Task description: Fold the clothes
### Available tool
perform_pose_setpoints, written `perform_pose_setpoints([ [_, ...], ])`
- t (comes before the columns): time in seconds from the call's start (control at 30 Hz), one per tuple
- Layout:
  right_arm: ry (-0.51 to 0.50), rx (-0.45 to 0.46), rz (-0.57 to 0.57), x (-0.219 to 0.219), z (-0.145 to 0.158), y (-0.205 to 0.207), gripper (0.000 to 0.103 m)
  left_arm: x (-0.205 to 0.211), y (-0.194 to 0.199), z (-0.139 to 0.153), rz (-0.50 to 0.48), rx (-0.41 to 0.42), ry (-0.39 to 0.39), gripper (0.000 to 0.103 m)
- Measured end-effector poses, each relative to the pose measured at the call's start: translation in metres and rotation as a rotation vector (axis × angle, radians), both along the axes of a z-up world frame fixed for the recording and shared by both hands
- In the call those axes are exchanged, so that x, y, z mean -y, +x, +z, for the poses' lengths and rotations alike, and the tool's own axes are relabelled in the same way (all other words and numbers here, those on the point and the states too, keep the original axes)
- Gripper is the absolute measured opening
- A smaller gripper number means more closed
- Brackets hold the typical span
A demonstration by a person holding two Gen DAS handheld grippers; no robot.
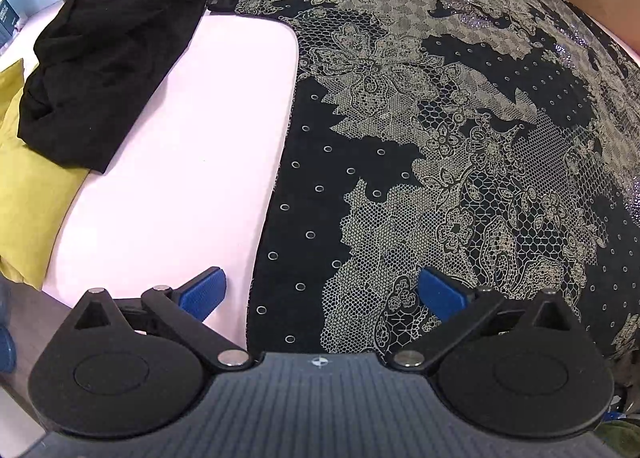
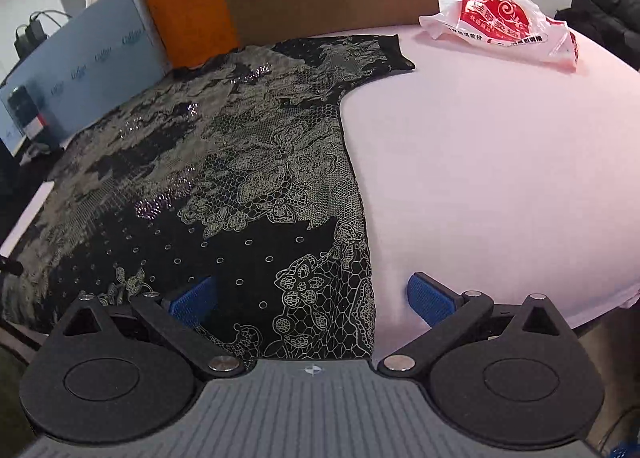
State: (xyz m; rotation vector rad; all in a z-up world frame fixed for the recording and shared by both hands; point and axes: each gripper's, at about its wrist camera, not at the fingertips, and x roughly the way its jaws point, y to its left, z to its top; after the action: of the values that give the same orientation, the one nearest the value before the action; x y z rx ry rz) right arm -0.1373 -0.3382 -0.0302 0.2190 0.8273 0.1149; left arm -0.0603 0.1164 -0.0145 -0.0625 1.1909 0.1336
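At the near edge of the pink surface [image 2: 500, 162], the left hand-held gripper [image 1: 322, 294] and right hand-held gripper [image 2: 312, 298] tilt down over the hem corners, jaws wide and empty. The lace-print top [image 1: 440, 118] lies flat, running to the far edge; thin, limp, probably light, best pinched at those corners.

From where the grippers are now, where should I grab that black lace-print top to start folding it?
Grip the lace-print top at its two near hem corners, coming in low from the table's near edge. It lies flat and spread, and each side edge already runs between open fingers: left gripper on one side, right gripper on the other.
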Motion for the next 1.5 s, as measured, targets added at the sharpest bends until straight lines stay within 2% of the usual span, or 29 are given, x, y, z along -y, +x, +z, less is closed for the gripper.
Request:
perform_pose_setpoints([
  [0.17,0.003,-0.003,0.014,-0.001,0.007,-0.001,0.103,-0.001,-0.003,0.003,0.003,0.014,0.008,0.103],
  [0.23,0.022,0.001,0.032,-0.001,0.01,-0.004,0.099,-0.003,-0.005,0.003,0.005,0.013,0.01,0.103],
  [0.3,0.017,-0.004,0.04,-0.003,0.013,-0.006,0.074,-0.005,-0.007,0.004,0.011,0.016,0.01,0.103],
  [0.37,0.011,-0.017,0.031,-0.002,0.016,-0.005,0.004,-0.008,-0.008,0.004,0.021,0.018,0.008,0.103],
  [0.4,0.048,-0.022,0.018,0.002,0.018,-0.004,0.003,-0.009,-0.008,0.004,0.024,0.019,0.009,0.103],
  [0.67,0.355,0.058,-0.08,0.021,0.045,0.003,0.003,-0.018,-0.007,0.008,0.019,0.029,0.045,0.099],
  [0.73,0.315,0.004,-0.111,0.019,0.05,0.011,0.004,-0.021,-0.006,0.01,0.013,0.029,0.055,0.099],
  [0.83,0.125,-0.174,-0.142,0.014,0.052,0.025,0.01,-0.026,-0.006,0.013,0.016,0.016,0.063,0.099],
  [0.87,0.109,-0.225,-0.133,0.015,0.052,0.028,0.01,-0.028,-0.006,0.014,0.024,0.014,0.064,0.099],
  [0.93,0.132,-0.249,-0.092,0.021,0.059,0.032,0.012,-0.03,-0.006,0.019,0.053,0.017,0.07,0.099],
  [0.97,0.141,-0.242,-0.066,0.023,0.064,0.036,0.022,-0.029,-0.007,0.022,0.067,0.021,0.072,0.099],
  [1.0,0.129,-0.224,-0.046,0.025,0.07,0.04,0.039,-0.027,-0.008,0.027,0.082,0.034,0.076,0.099],
  [1.03,0.102,-0.194,-0.03,0.028,0.075,0.048,0.045,-0.021,-0.009,0.033,0.097,0.055,0.084,0.099],
  [1.1,0.059,-0.132,-0.001,0.034,0.081,0.067,0.049,-0.006,-0.01,0.042,0.128,0.088,0.109,0.099],
  [1.23,0.121,-0.108,0.044,0.063,0.068,0.114,0.053,0.039,-0.015,0.053,0.192,0.112,0.132,0.101],
  [1.33,0.171,-0.08,0.127,0.088,0.057,0.139,0.078,0.078,-0.025,0.052,0.222,0.113,0.135,0.101],
  [1.43,0.202,-0.07,0.202,0.111,0.045,0.156,0.079,0.12,-0.038,0.047,0.211,0.099,0.157,0.101],
  [1.5,0.212,-0.073,0.221,0.128,0.036,0.169,0.079,0.15,-0.042,0.049,0.156,0.111,0.16,0.101],
])
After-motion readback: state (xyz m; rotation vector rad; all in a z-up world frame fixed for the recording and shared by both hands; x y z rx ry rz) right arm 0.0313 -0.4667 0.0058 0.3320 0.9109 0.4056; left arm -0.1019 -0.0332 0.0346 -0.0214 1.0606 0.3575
